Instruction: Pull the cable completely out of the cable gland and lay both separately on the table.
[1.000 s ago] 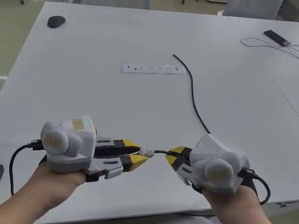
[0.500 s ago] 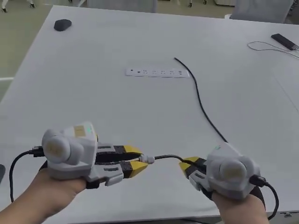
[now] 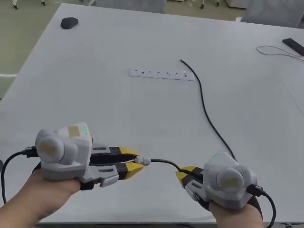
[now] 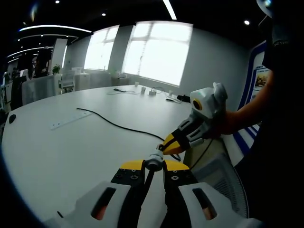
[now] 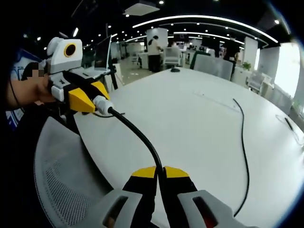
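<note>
While my left fingers (image 4: 130, 167) are clamped tight on the white cable gland (image 4: 153, 160), which pokes out just past their yellow tips, my right fingers (image 5: 144, 173) are pressed together on the black cable (image 5: 137, 135) near it, tips facing tips. The cable is not out yet: it runs in a gentle curve from the gland's mouth to my right fingers. Both gland and that stretch of cable are held up off the white tabletop (image 3: 95, 99), over its near edge. Behind my right hand the rest of the cable lies on the tabletop and trails away, its far end lying just beside the right end of a white power strip (image 3: 161, 74). A dark mouse (image 3: 69, 22) sits well apart, near the far left corner.
</note>
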A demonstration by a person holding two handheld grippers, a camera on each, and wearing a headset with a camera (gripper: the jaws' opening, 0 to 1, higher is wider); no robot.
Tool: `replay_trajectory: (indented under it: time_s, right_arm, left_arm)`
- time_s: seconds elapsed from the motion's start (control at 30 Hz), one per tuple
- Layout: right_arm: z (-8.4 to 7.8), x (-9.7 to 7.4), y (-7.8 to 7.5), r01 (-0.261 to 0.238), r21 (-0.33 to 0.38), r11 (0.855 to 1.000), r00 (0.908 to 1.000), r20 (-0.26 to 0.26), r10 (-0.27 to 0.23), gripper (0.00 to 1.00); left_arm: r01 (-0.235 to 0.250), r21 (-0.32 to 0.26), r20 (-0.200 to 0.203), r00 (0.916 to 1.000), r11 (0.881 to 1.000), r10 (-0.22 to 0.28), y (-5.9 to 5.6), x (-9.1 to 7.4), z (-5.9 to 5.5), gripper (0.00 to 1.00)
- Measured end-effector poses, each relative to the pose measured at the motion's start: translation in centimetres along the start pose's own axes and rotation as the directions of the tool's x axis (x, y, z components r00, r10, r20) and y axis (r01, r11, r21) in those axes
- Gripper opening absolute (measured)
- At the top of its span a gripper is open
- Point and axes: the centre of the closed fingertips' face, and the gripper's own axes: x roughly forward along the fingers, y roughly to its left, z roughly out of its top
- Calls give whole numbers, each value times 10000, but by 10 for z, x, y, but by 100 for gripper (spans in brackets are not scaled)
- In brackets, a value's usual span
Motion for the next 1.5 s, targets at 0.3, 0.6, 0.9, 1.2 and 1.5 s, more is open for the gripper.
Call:
replay_trajectory:
  time_s: [0.3, 0.6, 0.9, 1.2, 1.5]
  right_arm:
    - [3, 2, 1, -284, -127, 9995, 9995, -110, 282, 1]
    - [4, 2, 0, -369, -634, 9973, 9992, -207, 356, 5]
    - [34, -9, 7, -390, -1829, 9824, 9988, 208, 436, 24]
    - [61, -3, 32, -676, -3572, 9316, 9965, 211, 804, 22]
    - [66, 14, 45, -842, -4297, 8990, 9960, -99, 885, 16]
  left_arm:
    - [-131, -179, -12, 9999, 9998, 131, 5, -2, 1, 15]
    - [-160, -287, -25, 9999, 9995, 159, 10, 1, 2, 15]
    - [-162, -372, -68, 9998, 9992, 160, 12, 1, 1, 15]
    - [-118, -286, -75, 9999, 9995, 116, 12, 1, 2, 15]
    - [-37, -280, -88, 10000, 9996, 34, 12, -2, -2, 15]
